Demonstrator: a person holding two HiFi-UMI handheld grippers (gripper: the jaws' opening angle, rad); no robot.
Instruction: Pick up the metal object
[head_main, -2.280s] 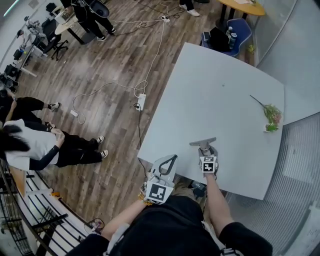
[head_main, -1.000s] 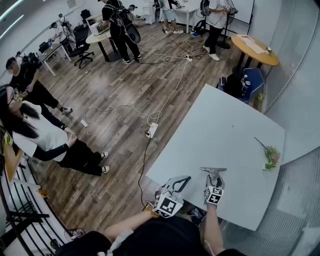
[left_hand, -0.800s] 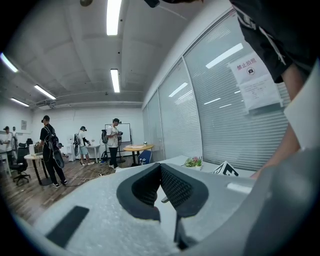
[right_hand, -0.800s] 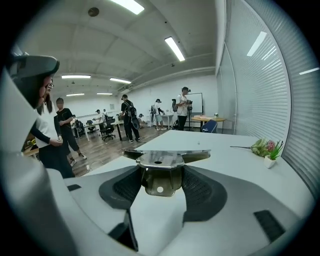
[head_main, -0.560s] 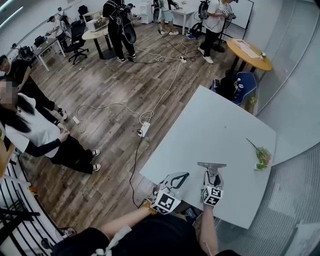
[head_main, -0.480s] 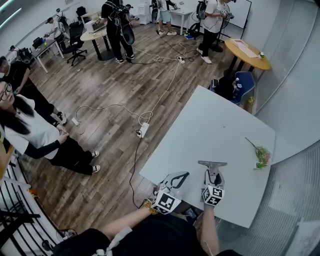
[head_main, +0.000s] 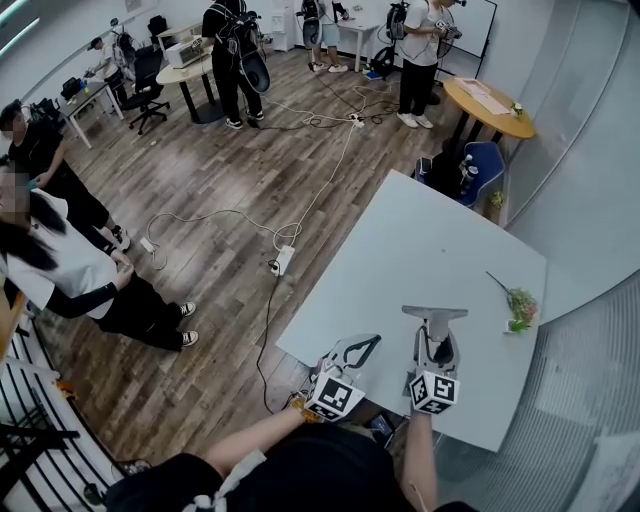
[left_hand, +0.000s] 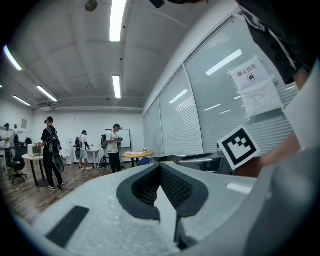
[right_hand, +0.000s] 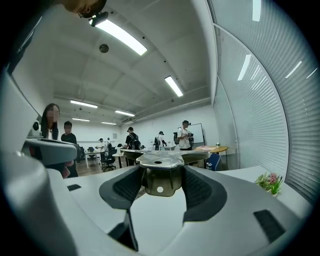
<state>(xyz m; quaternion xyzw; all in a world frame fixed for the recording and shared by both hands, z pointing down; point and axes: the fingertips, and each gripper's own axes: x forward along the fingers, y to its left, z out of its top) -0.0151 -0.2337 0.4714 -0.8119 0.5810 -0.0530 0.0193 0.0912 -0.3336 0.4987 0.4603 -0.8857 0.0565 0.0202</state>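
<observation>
The metal object (head_main: 434, 314) is a grey T-shaped bracket with a flat top bar and a holed plate below it. My right gripper (head_main: 437, 342) is shut on it over the near part of the pale table (head_main: 430, 235). In the right gripper view the bracket (right_hand: 160, 161) sits pinched between both dark pads, my right gripper (right_hand: 160, 186) holding it level above the tabletop. My left gripper (head_main: 369, 343) hovers at the table's near left edge. In the left gripper view my left gripper (left_hand: 160, 167) has its pads meeting at the tips with nothing held.
A small flower sprig (head_main: 518, 301) lies at the table's right edge and shows as flowers (right_hand: 270, 182) in the right gripper view. Cables and a power strip (head_main: 279, 262) cross the wood floor on the left, where several people stand. A round orange table (head_main: 488, 102) and a blue chair (head_main: 480, 163) stand beyond the far corner.
My right gripper with the bracket has come up a little and slightly to the right, looking larger in the head view. The left gripper has stayed beside it, shut.
</observation>
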